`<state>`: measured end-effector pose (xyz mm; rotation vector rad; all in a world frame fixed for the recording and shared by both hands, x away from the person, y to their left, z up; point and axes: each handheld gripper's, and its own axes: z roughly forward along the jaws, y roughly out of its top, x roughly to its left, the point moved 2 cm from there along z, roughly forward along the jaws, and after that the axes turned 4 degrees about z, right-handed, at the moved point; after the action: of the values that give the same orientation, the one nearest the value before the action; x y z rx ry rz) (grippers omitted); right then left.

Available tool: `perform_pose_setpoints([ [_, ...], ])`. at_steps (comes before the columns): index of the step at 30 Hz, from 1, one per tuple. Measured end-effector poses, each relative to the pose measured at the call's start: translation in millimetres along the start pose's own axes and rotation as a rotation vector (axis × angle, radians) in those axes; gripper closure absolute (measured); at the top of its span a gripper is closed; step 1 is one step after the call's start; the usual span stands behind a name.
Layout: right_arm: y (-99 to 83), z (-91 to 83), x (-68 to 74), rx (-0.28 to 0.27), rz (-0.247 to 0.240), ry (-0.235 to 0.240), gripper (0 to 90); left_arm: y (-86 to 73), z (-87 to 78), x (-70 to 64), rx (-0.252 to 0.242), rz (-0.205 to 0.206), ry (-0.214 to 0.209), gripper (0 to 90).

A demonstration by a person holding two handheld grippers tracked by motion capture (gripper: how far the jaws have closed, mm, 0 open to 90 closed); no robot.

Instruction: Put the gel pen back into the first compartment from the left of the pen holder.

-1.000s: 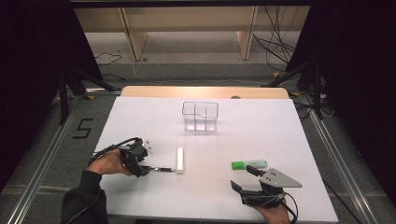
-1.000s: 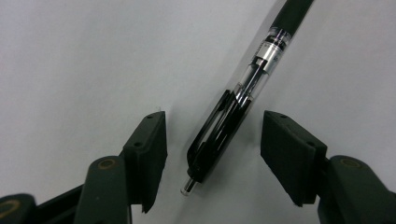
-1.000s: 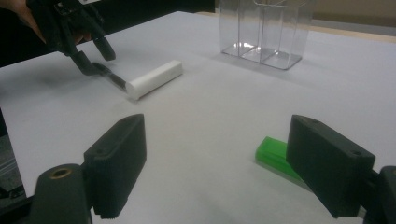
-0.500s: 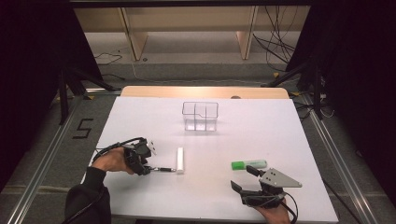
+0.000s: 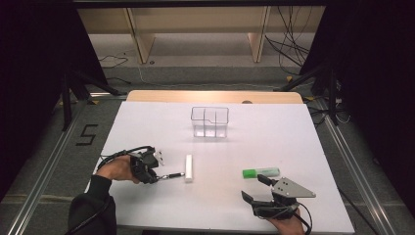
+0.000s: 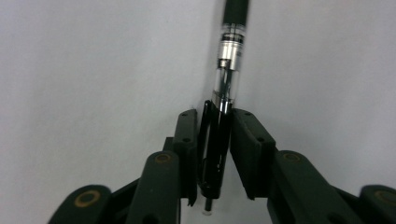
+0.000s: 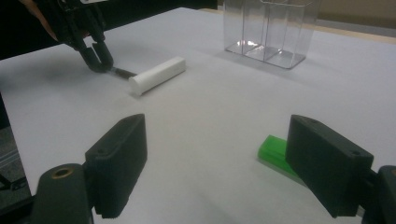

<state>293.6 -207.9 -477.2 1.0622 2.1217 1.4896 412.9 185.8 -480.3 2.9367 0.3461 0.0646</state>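
My left gripper (image 5: pixel 156 176) is shut on a black pen (image 5: pixel 172 175) that lies low over the white table (image 5: pixel 274 137). In the left gripper view the pen (image 6: pixel 218 126) sits between the jaws of that gripper (image 6: pixel 215 144), and its clear barrel and black tip point away. The pen's tip reaches a white stick (image 5: pixel 188 168). My right gripper (image 5: pixel 255 188) stands open near the front edge, with nothing between its jaws (image 7: pixel 219 163). A green highlighter (image 5: pixel 261 172) lies just beyond it, close to the right jaw (image 7: pixel 273 150).
A clear divided organiser (image 5: pixel 210 121) stands at the table's middle back, also seen in the right gripper view (image 7: pixel 268 28). That view also shows the white stick (image 7: pixel 156 74) and the left gripper (image 7: pixel 95 49) at far left. Dark floor and stands surround the table.
The left hand and forearm have shifted slightly while the gripper stays on the pen. The right gripper, stick and highlighter have not moved.
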Motion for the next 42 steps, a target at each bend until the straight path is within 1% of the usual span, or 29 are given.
perform_pose_setpoints([
  [2,-0.3,0.9,0.5,0.001,-0.005,0.002,21.8,-0.4,0.1,-0.3,-0.007,0.004,-0.003,74.4],
  [6,-0.6,1.4,1.1,0.008,-0.009,0.003,21.8,-1.4,-0.2,1.4,-0.013,-0.015,-0.014,75.2],
  [8,-0.6,1.4,1.4,0.011,-0.012,0.001,21.8,-1.4,-0.4,3.3,-0.015,-0.070,-0.028,75.8],
  [9,-0.5,1.4,1.6,0.009,-0.011,0.002,21.8,-1.8,-0.4,4.2,-0.018,-0.082,-0.034,76.0],
  [10,-0.5,1.4,1.6,0.009,-0.011,0.002,21.8,-2.3,-0.5,4.7,-0.023,-0.092,-0.034,76.0],
  [11,-0.5,1.4,1.7,0.009,-0.012,0.002,21.9,-2.3,-0.5,4.7,-0.023,-0.092,-0.034,76.1],
  [14,-0.3,1.3,2.1,0.011,-0.017,0.002,21.9,-4.2,-0.6,5.6,-0.045,-0.130,-0.047,76.2],
  [15,-0.3,1.3,2.1,0.011,-0.018,0.002,22.0,-4.2,-0.6,5.6,-0.045,-0.130,-0.047,76.2],
  [17,-0.3,1.2,2.2,0.012,-0.018,0.002,22.0,-5.6,-1.8,7.3,-0.076,-0.154,-0.054,76.3],
  [18,-0.3,1.2,2.2,0.012,-0.018,0.002,22.0,-5.6,-1.8,7.3,-0.076,-0.154,-0.054,76.3],
  [20,-0.4,0.8,2.0,0.013,-0.017,0.001,21.9,-6.9,-7.0,9.2,-0.110,-0.168,-0.050,76.3],
  [21,-0.4,0.8,1.9,0.014,-0.017,0.001,22.0,-7.5,-10.0,10.3,-0.138,-0.178,-0.046,76.3],
  [22,-0.4,0.8,1.9,0.014,-0.017,0.001,22.0,-7.5,-10.0,10.3,-0.138,-0.178,-0.046,76.3],
  [23,-0.3,1.0,1.7,0.013,-0.014,0.000,21.9,-8.1,-12.6,11.0,-0.159,-0.186,-0.042,76.3],
  [25,-0.2,1.1,1.9,0.013,-0.015,0.000,22.0,-8.5,-19.0,13.1,-0.217,-0.209,-0.018,76.3],
  [26,-0.3,1.2,1.9,0.014,-0.018,0.000,22.0,-8.5,-19.0,13.1,-0.217,-0.209,-0.018,76.3],
  [27,-0.3,1.2,1.9,0.014,-0.018,0.000,22.0,-8.2,-22.2,14.0,-0.245,-0.215,-0.015,76.3],
  [28,-0.2,1.3,2.1,0.012,-0.017,0.002,21.9,-6.6,-25.6,14.1,-0.293,-0.220,-0.008,76.2],
  [29,-0.1,1.3,2.2,0.012,-0.017,0.003,22.0,-5.2,-27.3,13.4,-0.319,-0.221,0.002,76.3],
  [32,-0.2,1.3,2.1,0.012,-0.016,0.003,21.9,0.1,-33.0,13.6,-0.401,-0.222,0.013,76.3],
  [33,-0.1,1.0,2.1,0.011,-0.011,0.003,21.9,2.2,-34.1,13.0,-0.433,-0.236,0.019,76.2],
  [34,-0.1,1.0,2.1,0.011,-0.011,0.003,21.9,2.2,-34.1,13.0,-0.433,-0.236,0.019,76.3],
  [35,0.0,1.0,2.1,0.007,-0.008,0.006,22.4,5.5,-36.1,12.2,-0.472,-0.233,0.018,76.3],
  [36,0.0,1.1,2.0,0.007,-0.005,0.007,22.5,7.5,-36.9,11.9,-0.492,-0.229,0.018,76.2],
  [37,-0.1,1.1,1.8,0.009,-0.003,0.009,22.6,7.5,-36.9,11.9,-0.492,-0.229,0.018,76.2],
  [38,-0.2,1.3,1.5,0.009,0.002,0.012,22.6,12.2,-37.3,11.4,-0.535,-0.241,0.023,76.2],
  [39,-0.1,1.4,1.2,0.007,0.005,0.015,22.6,12.2,-37.3,11.4,-0.535,-0.241,0.023,76.2],
  [40,0.2,1.0,0.7,0.002,0.018,0.021,22.7,15.3,-36.5,11.0,-0.558,-0.250,0.019,76.2],
  [42,0.6,0.6,-0.2,-0.005,0.031,0.025,22.8,21.3,-33.7,10.0,-0.590,-0.275,0.032,76.2],
])
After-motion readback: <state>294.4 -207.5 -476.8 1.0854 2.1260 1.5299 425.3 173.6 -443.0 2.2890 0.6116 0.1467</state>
